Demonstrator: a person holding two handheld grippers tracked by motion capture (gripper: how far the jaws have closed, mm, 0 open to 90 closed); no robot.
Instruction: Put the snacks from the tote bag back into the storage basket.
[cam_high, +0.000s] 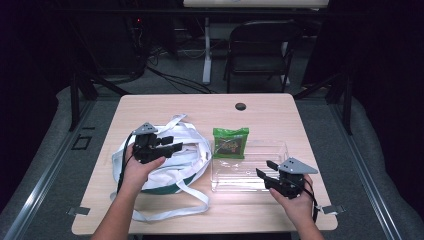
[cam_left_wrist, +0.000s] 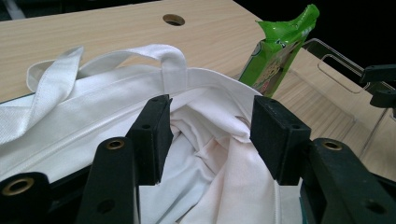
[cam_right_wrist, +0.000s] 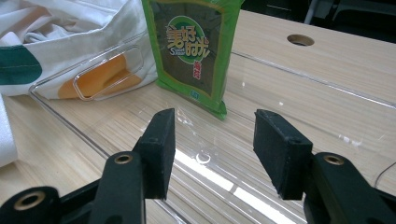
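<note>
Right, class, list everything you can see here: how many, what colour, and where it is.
Tote bag: one, white with green patch, table's left half.
Snack packet: one, green, leaning in the tray's far end.
Tray: one, clear plastic, table's right half.
Table: one, light wood, with a cable hole.
Folding chair: one, dark, behind the table.
Left gripper: black, fingers open over the bag.
Right gripper: black, fingers open at the tray.
</note>
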